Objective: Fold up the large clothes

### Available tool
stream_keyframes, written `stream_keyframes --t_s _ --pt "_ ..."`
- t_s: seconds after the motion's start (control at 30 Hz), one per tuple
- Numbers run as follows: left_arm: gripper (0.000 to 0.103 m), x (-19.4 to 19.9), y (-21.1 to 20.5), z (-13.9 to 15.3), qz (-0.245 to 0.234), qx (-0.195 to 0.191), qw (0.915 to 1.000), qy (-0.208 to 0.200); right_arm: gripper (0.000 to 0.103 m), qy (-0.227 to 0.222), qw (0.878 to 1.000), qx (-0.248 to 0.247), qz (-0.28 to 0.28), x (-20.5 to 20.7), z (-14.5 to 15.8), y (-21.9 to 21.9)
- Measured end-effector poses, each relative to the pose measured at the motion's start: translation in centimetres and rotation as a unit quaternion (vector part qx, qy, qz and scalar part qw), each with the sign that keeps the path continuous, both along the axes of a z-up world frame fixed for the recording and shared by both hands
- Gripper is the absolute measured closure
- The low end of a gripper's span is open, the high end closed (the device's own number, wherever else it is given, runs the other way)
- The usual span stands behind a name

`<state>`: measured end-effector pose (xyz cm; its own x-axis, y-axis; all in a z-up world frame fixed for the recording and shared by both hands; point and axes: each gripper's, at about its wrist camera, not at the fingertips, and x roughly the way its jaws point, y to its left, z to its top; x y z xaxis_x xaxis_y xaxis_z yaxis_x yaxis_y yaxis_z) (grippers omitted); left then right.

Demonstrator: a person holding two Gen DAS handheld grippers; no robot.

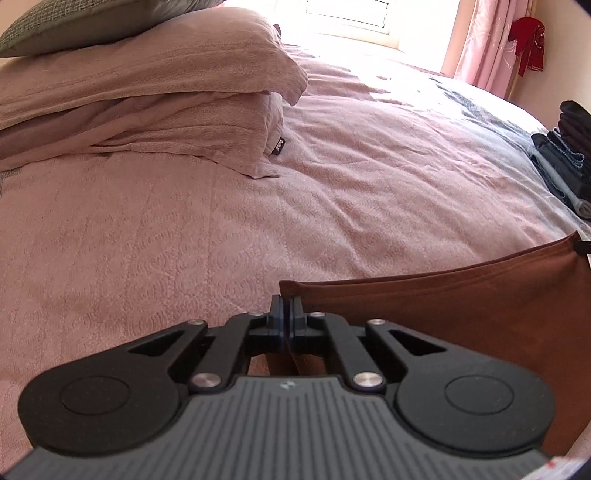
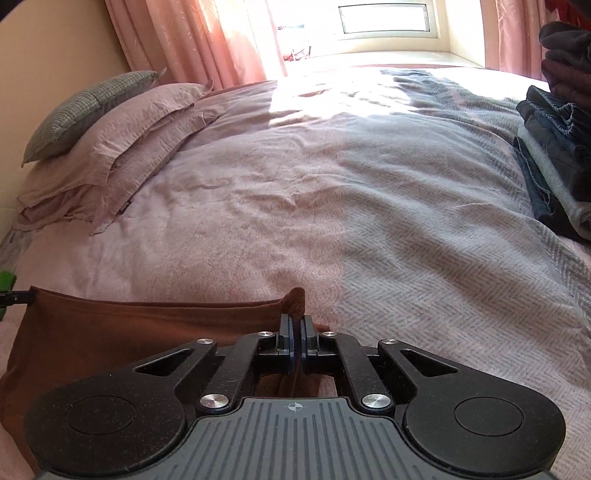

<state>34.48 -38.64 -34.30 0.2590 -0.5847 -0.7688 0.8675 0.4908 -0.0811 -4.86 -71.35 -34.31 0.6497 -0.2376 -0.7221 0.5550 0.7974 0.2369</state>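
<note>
I have a brown garment [image 1: 443, 314] pinched at two corners, my left claw [image 1: 286, 314] clamped on its left corner and my right claw [image 2: 296, 325] clamped on its right corner, so the top edge runs taut between them along the near side of the bed [image 1: 221, 229]. The cloth hangs down below that edge, out of view, so I cannot tell how much of it is lying on the bed and how much is in the air. The main risk, as I judge it, is the thin bite on the right: only a small nub of fabric pokes past those fingers, and a hard pull apart could slip it free and drop that side. Uneven lifting would also skew the fold line, and dragging low could rumple the bedcover. The left view shows the stacked pillows [image 1: 140, 92] close on the far left and a red cloth [image 1: 528, 40] hanging by the curtain [image 1: 480, 44]; the right view misses that red cloth but shows the window [image 2: 388, 20] squarely and much more of the pile of folded dark clothes [image 2: 557, 147] at the far right, which I should keep clear of.
</note>
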Motion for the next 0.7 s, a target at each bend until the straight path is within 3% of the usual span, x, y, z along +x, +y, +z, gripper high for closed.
stream_keyframes --t_s 0.23,0.3,0.33,0.37,0.43,0.53,0.6,0.7 --pt "0.097 -0.4 -3.1 -3.0 -0.011 0.059 0.9979 -0.026 0.101 0.065 0.997 -0.018 -0.022 1.9 -2.0 0.2" --pt "0.09 -0.1 -3.1 -2.2 0.012 0.059 0.9977 -0.03 0.084 0.111 0.992 -0.057 -0.031 2.9 -1.1 1.2" --pt "0.088 -0.1 -2.9 -1.5 0.03 0.054 0.9976 -0.032 0.066 0.128 0.987 -0.09 -0.039 3.2 -0.4 1.9" --pt "0.088 -0.1 -2.5 -0.6 0.046 0.044 0.9974 -0.035 0.063 0.132 0.983 -0.121 -0.045 3.3 0.5 2.8" --pt "0.088 -1.2 -1.6 1.6 0.062 0.015 0.9969 -0.047 0.063 0.098 0.982 -0.158 -0.027 3.3 2.2 5.2" --pt "0.088 -4.6 -2.0 2.4 -0.001 -0.008 0.9997 -0.024 0.063 0.06 0.989 -0.123 0.059 4.6 1.7 8.4" --pt "0.084 -7.0 -3.5 0.9 -0.063 0.008 0.9977 -0.023 0.063 0.078 0.985 -0.113 0.105 6.2 -0.6 9.8" --pt "0.084 -8.1 -6.0 -2.9 -0.093 0.054 0.9932 -0.046 0.063 0.124 0.979 -0.138 0.089 7.4 -4.5 8.9"
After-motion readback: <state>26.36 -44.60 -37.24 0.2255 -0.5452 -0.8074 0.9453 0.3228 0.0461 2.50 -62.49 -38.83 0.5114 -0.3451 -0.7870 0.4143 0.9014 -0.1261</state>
